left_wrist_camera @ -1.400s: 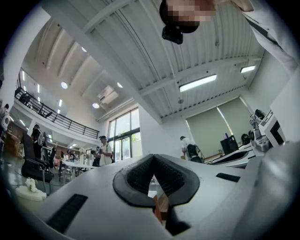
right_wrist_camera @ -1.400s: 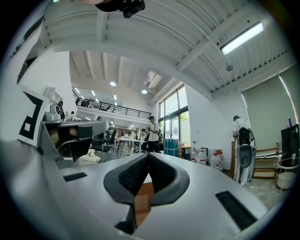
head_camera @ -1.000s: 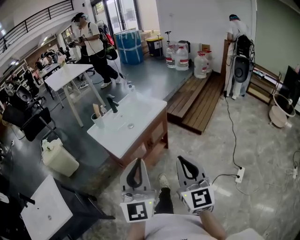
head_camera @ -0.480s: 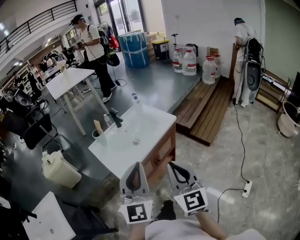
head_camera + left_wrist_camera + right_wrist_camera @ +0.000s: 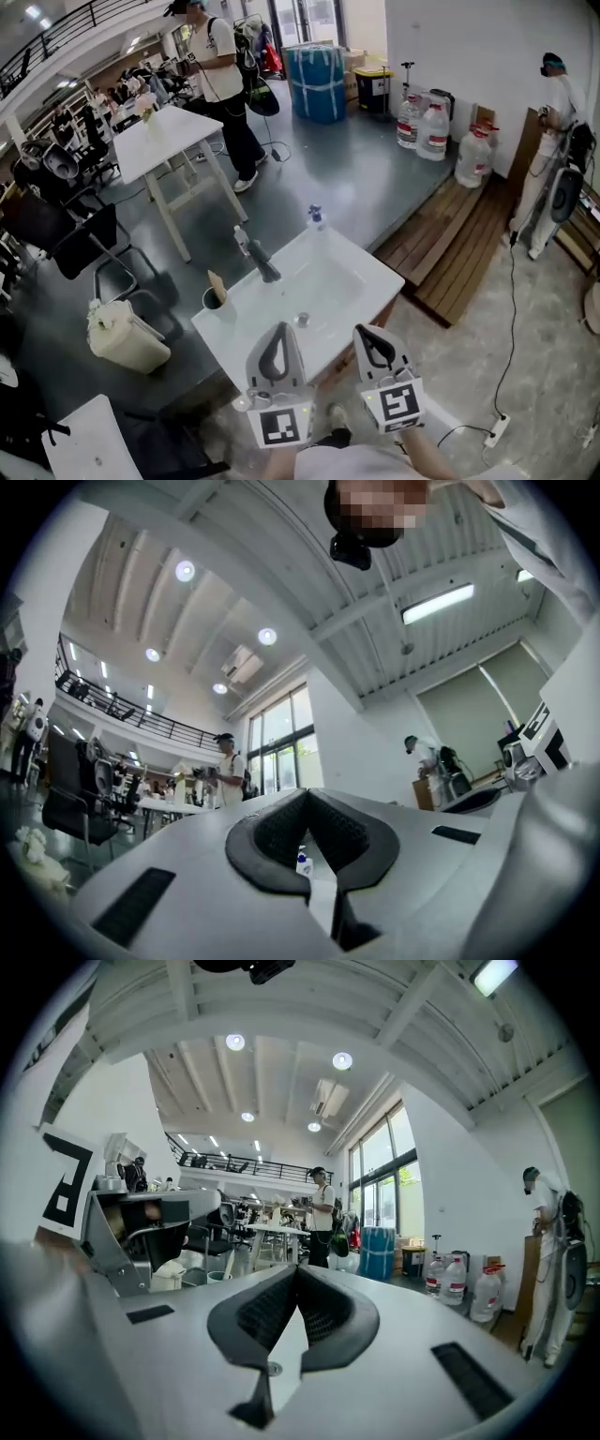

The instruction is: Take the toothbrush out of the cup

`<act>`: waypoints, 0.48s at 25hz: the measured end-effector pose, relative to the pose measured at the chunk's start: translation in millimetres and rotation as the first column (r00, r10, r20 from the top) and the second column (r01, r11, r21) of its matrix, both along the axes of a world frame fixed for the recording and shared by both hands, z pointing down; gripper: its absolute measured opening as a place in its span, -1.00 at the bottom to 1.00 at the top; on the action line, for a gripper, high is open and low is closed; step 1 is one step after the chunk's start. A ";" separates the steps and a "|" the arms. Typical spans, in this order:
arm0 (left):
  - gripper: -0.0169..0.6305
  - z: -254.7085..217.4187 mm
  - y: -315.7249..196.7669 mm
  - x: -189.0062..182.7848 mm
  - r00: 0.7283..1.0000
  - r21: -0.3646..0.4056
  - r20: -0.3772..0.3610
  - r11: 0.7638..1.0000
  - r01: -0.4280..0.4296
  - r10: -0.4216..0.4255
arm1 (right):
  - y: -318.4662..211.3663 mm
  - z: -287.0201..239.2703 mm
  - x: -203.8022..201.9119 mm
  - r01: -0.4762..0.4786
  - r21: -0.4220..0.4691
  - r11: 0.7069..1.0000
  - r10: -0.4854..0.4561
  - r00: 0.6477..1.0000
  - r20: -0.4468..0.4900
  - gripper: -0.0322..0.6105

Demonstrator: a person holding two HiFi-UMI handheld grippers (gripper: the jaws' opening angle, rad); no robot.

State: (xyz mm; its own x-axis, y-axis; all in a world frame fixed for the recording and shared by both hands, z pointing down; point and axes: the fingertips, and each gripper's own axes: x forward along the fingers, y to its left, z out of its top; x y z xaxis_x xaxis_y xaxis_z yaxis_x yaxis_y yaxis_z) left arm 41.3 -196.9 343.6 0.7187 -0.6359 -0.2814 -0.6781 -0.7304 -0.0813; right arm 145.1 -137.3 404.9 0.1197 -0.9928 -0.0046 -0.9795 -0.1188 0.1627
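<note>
A dark cup (image 5: 214,300) stands on the left rim of the white sink (image 5: 361,281), left of the dark faucet (image 5: 262,263). A pale toothbrush (image 5: 217,285) sticks up out of the cup. My left gripper (image 5: 280,328) and right gripper (image 5: 363,330) hover side by side at the sink's near edge, both shut and empty. The cup lies ahead and to the left of them. In the left gripper view the shut left gripper (image 5: 308,799) points at a small bottle (image 5: 302,862) on the sink. The right gripper (image 5: 296,1271) points level across the room.
A small bottle (image 5: 316,217) stands on the sink's far rim. A yellowish canister (image 5: 124,335) sits on the floor at the left. Behind are a white table (image 5: 169,141), black chairs (image 5: 56,234) and a person (image 5: 220,66). A wooden platform (image 5: 450,244) and another person (image 5: 553,141) are at the right.
The sink, cup and faucet have come closer and slid toward the middle of the view. Both grippers now reach the sink's near edge and stay shut.
</note>
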 end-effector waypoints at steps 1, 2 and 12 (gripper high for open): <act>-0.90 1.5 -13.9 2.2 1.000 -0.010 -0.004 1.000 0.018 -0.018 | -14.3 2.5 3.7 0.016 -0.012 1.000 -0.016 1.000 0.000 -0.87; -0.90 2.3 -26.8 3.3 0.999 -0.017 -0.004 0.999 0.038 -0.038 | -27.9 3.6 5.4 0.036 -0.021 0.999 -0.036 0.999 0.002 -0.87; -0.90 -12.6 -74.2 -19.7 0.969 -0.014 0.009 0.969 0.246 -0.246 | -93.2 -14.3 -9.9 0.238 0.015 0.971 -0.239 0.971 0.028 -0.87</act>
State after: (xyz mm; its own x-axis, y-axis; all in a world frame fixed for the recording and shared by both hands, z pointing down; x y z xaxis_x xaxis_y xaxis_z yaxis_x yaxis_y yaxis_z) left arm 21.6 -271.1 331.0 0.5415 -0.7975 -0.2659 -0.8367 -0.5422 -0.0776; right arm 135.2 -230.5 390.5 -0.1203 -0.9926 -0.0163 -0.9841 0.1171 0.1337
